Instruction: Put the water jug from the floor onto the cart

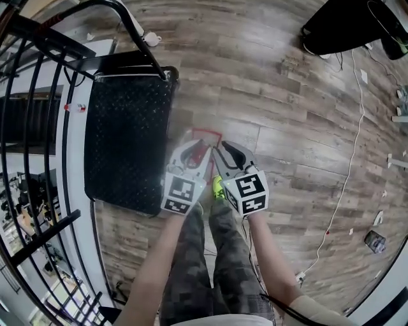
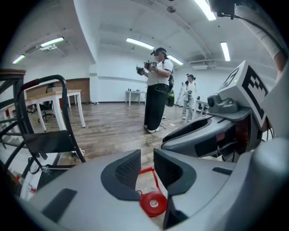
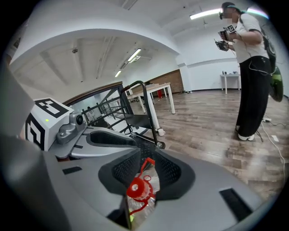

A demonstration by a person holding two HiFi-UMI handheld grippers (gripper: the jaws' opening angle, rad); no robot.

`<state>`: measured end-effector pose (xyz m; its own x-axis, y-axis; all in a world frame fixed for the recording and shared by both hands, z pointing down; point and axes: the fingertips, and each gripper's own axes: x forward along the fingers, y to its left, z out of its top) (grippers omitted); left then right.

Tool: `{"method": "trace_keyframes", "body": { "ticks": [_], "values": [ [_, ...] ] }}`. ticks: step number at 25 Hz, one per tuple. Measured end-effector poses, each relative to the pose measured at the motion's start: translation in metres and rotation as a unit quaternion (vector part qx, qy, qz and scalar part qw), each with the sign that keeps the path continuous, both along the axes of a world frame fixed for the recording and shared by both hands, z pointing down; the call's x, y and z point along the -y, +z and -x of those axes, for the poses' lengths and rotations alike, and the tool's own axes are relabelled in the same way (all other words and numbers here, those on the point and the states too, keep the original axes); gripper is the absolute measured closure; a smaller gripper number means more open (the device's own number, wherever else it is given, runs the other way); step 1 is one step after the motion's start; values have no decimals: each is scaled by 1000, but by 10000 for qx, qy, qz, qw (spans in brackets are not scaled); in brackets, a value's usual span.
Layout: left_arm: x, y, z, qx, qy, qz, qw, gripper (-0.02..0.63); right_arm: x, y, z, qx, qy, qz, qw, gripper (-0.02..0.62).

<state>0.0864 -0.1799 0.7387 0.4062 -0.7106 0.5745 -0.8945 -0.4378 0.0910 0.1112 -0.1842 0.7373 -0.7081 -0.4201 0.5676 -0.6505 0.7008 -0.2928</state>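
Red plastic is showing in the gap of both tongs: a single clear water jug (image 1: 205,141) with one round red cap (image 2: 153,204) and one thin red carrying handle (image 2: 145,171) is standing on the brown wood-plank floor (image 1: 287,127), just beside the one black flat-deck cart (image 1: 127,140) and not on it. The person is holding two grey grippers side by side above the jug, each carrying one black-and-white marker cube. The left gripper (image 1: 194,149) is standing with its two black ribbed jaws apart, the red handle lying in the gap beneath them without either pad pressing on it. The right gripper (image 1: 227,150) is likewise standing parted, its view looking down past both pads onto the cap, the handle and the jug's clear shoulder, with space on either side. The cart's one curved black push handle (image 1: 127,19) is rising at the deck's far end. Two legs in camouflage trousers (image 1: 191,255) are showing below the grippers. In the left gripper view two other people (image 2: 156,90) are standing further off in the room.
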Motion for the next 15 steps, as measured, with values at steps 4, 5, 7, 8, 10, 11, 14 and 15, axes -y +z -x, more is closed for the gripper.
{"method": "trace_keyframes", "body": {
  "ticks": [4, 5, 7, 8, 10, 11, 14, 15],
  "values": [
    [6, 33, 8, 71, -166, 95, 9998, 538, 6, 30, 6, -98, 201, -6, 9997, 512],
    [6, 41, 10, 119, -181, 128, 9997, 538, 7, 37, 8, -124, 216, 4, 9997, 510],
    [6, 56, 15, 213, -231, 208, 9993, 532, 7, 49, 11, -194, 222, 5, 9996, 501],
    [6, 63, 17, 248, -275, 244, 9990, 523, 8, 54, 12, -232, 225, 1, 9995, 496],
    [6, 73, 21, 295, -374, 282, 9985, 500, 8, 62, 13, -285, 248, 0, 9993, 487],
    [6, 76, 23, 311, -412, 287, 9983, 493, 9, 65, 14, -295, 270, 2, 9992, 484],
    [10, 87, 26, 359, -460, 307, 9978, 482, 14, 74, 16, -337, 395, -38, 9986, 468],
    [11, 91, 27, 369, -462, 330, 9977, 480, 16, 78, 15, -373, 452, -58, 9983, 460]
  ]
}}
